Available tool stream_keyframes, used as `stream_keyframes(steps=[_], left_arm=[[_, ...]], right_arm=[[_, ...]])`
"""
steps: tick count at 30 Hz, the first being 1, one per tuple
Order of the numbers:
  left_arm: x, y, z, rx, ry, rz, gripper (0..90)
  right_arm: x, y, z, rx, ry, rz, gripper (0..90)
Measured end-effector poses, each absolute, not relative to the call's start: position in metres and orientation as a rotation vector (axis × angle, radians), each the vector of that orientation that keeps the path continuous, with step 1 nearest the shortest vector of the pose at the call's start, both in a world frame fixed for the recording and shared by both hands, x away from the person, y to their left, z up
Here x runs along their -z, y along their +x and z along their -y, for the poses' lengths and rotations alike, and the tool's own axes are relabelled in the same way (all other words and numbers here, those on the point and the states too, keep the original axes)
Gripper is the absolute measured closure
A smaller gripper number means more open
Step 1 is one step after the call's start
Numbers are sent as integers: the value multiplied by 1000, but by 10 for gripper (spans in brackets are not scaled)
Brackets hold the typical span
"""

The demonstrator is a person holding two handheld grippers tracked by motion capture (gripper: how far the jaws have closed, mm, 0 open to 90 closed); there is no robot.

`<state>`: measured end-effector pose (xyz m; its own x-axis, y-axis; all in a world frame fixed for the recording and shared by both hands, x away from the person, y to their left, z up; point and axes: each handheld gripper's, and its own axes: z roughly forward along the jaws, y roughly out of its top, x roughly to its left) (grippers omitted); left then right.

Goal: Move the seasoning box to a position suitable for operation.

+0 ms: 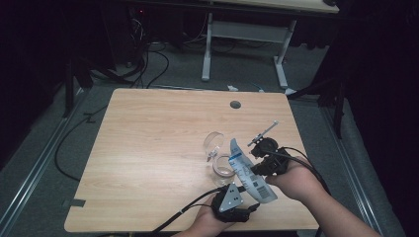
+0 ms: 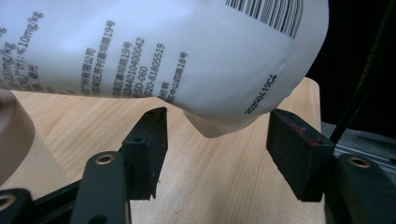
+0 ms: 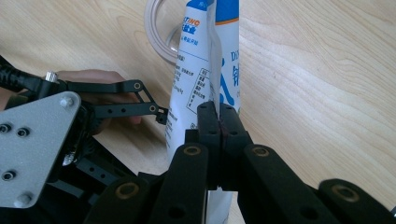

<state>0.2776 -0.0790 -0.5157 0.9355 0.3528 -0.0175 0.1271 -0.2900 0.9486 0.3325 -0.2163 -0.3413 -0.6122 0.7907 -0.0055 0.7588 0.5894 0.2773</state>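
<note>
A white and blue printed pouch (image 1: 252, 174) is held tilted over the table's front right, its top leaning over a clear glass jar (image 1: 223, 169) with its hinged lid (image 1: 213, 143) swung open. My right gripper (image 1: 258, 167) is shut on the pouch's edge seam (image 3: 218, 100), with the jar's rim (image 3: 156, 32) beyond. My left gripper (image 1: 242, 192) sits below the pouch's lower end, open. In the left gripper view the pouch's bottom corner (image 2: 210, 126) hangs just above the gap between the jaws of the left gripper (image 2: 217, 154), apart from both pads. The jar's wall (image 2: 14, 140) is at the left.
The wooden table (image 1: 148, 148) has a round cable hole (image 1: 235, 104) near its far edge. Beyond it stand a white desk frame (image 1: 242, 44) and loose cables on the floor (image 1: 148, 69). Black cables trail from both grippers towards the front edge.
</note>
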Motion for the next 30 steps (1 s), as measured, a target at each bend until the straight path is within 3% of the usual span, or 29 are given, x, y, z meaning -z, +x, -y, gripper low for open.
stream_keyframes(steps=[8,14,21,30], left_arm=[[519,278,86,-233,1882,-367,341],[519,280,89,-232,1882,-386,356],[516,279,88,-259,1866,-388,508],[512,275,84,-297,1856,-397,622]], right_arm=[[338,331,215,-377,1322,-2674,900],[337,330,214,-389,1335,-2673,900],[337,331,214,-403,1337,-2667,900],[334,331,212,-388,1318,-2666,900]])
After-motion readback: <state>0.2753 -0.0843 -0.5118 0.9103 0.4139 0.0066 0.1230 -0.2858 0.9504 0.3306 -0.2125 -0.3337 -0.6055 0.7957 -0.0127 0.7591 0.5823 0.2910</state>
